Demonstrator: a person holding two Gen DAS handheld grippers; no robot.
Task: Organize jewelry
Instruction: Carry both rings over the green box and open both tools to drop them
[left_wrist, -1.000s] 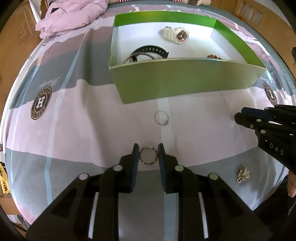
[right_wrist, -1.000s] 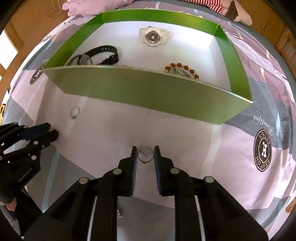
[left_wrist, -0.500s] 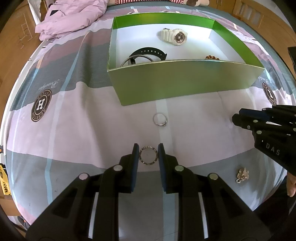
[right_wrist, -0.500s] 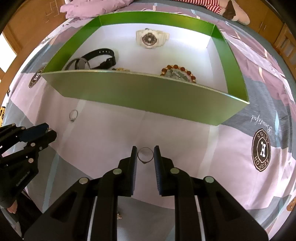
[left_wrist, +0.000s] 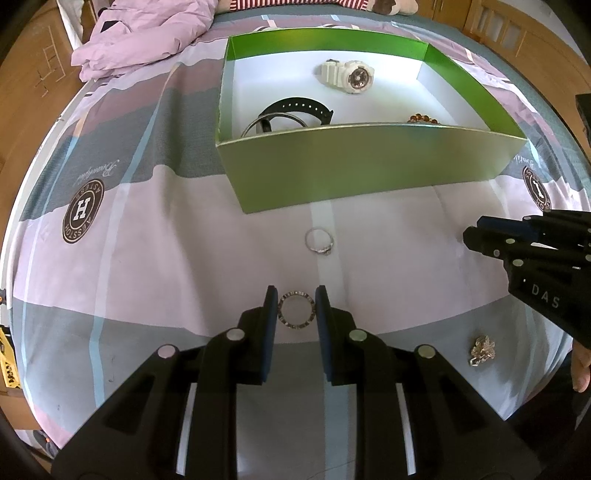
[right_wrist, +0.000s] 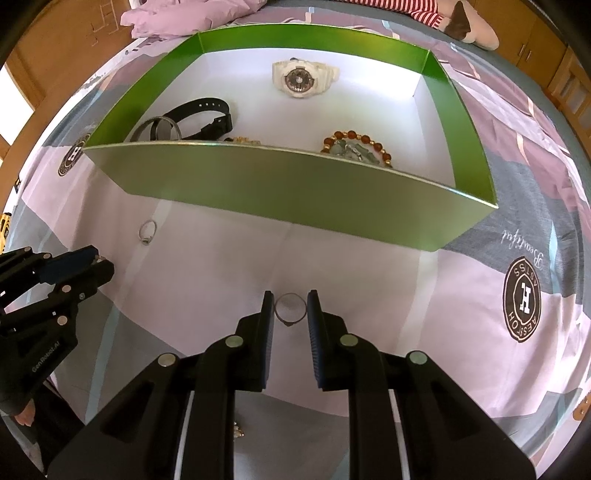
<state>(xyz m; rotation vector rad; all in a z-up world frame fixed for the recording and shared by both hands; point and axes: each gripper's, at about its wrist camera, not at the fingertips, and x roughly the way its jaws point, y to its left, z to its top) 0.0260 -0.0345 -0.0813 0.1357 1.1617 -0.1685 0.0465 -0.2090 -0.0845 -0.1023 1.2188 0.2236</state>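
The left hand-held gripper (left_wrist: 296, 303) is pinching a dark studded ring (left_wrist: 296, 309) between its pads, jaws narrowed onto the ring's rim, and the right hand-held gripper (right_wrist: 290, 307) is likewise clamping a thin ring with a small setting (right_wrist: 290, 308), so both are holding a ring above the patterned bedspread (left_wrist: 155, 236) rather than standing free. The green box (left_wrist: 362, 162) is lying straight ahead of both grippers, its long front wall running crosswise to their fingers, and inside it are sitting a white watch (right_wrist: 300, 78), a black watch strap (right_wrist: 201, 115), a thin bangle (right_wrist: 157, 129) and a beaded bracelet (right_wrist: 356, 146). Seen from the left wrist, a silver ring (left_wrist: 319, 240) is lying loose on the bed between that gripper and the box wall, just ahead of the fingertips, and a small silver charm (left_wrist: 482, 349) is resting off to the right, near the right gripper's body. The coming move is likely turning on that front wall: each held ring is sitting on the near side of it, so each needs carrying forward and over the rim before release. The two seem about equally near the box, and the loose silver ring is lying closer to the left one
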